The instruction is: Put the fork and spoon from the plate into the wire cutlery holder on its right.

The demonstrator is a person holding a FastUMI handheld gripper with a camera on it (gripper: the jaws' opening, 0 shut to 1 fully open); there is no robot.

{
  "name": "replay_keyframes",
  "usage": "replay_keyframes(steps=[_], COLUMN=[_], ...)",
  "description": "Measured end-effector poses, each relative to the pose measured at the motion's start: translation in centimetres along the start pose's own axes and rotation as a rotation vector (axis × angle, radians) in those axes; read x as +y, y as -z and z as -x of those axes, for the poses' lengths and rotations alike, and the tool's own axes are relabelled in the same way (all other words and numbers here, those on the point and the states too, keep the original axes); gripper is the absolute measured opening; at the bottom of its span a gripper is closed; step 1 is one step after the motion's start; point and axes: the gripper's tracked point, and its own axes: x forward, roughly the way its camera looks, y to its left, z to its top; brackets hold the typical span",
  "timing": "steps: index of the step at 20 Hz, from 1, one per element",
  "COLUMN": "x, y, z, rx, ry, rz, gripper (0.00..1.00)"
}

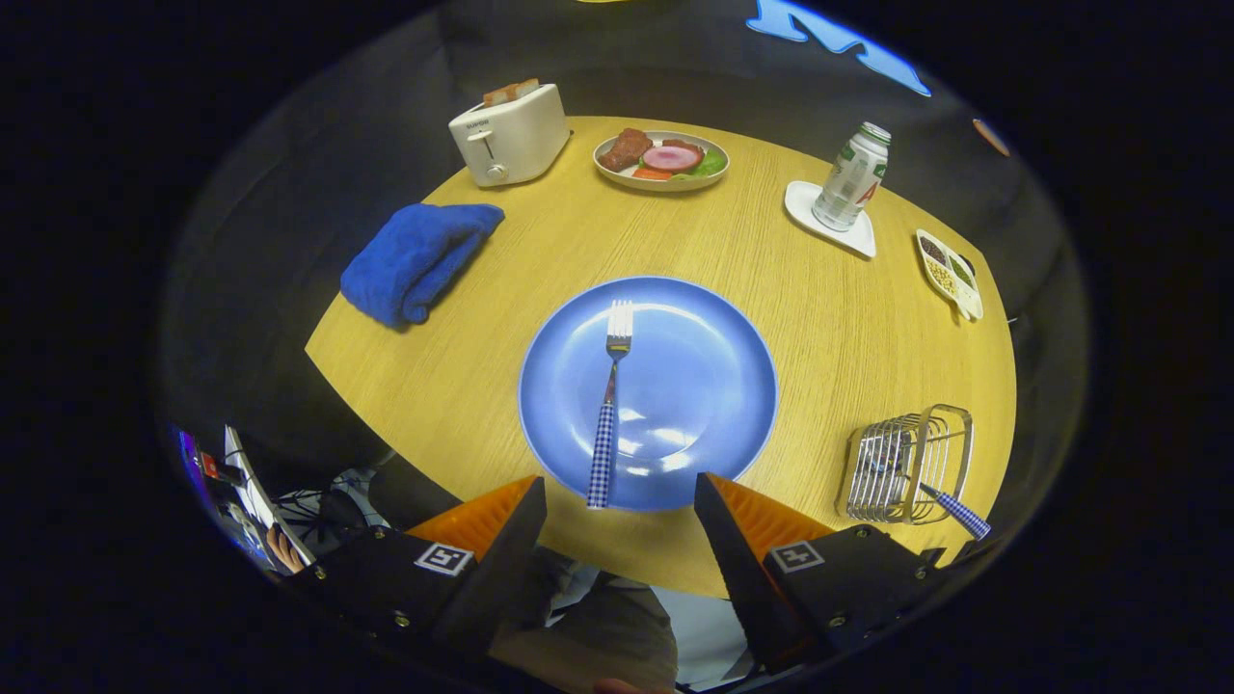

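A fork (608,405) with a blue checked handle lies lengthwise on the blue plate (713,386), tines pointing away, handle end reaching over the plate's near rim. To the plate's right stands the wire cutlery holder (906,463); a utensil with a matching checked handle (956,513) lies in it, its handle sticking out toward me. My gripper (619,501) hovers above the table's near edge, open, with the fork's handle end in the gap between the fingers. Neither finger touches it.
On the round wooden table (819,318): a folded blue cloth (416,258) at the left, a white toaster (509,133) with bread, a food plate (661,159), a can (852,176) on a white coaster, and a small divided dish (950,273) at the right.
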Motion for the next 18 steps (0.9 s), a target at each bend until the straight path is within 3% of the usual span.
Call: replay_keyframes(steps=[18], x=[0.6], y=[-0.2], z=[-5.9], rx=[0.103], ry=[0.045], rz=[-0.067], gripper=[0.96])
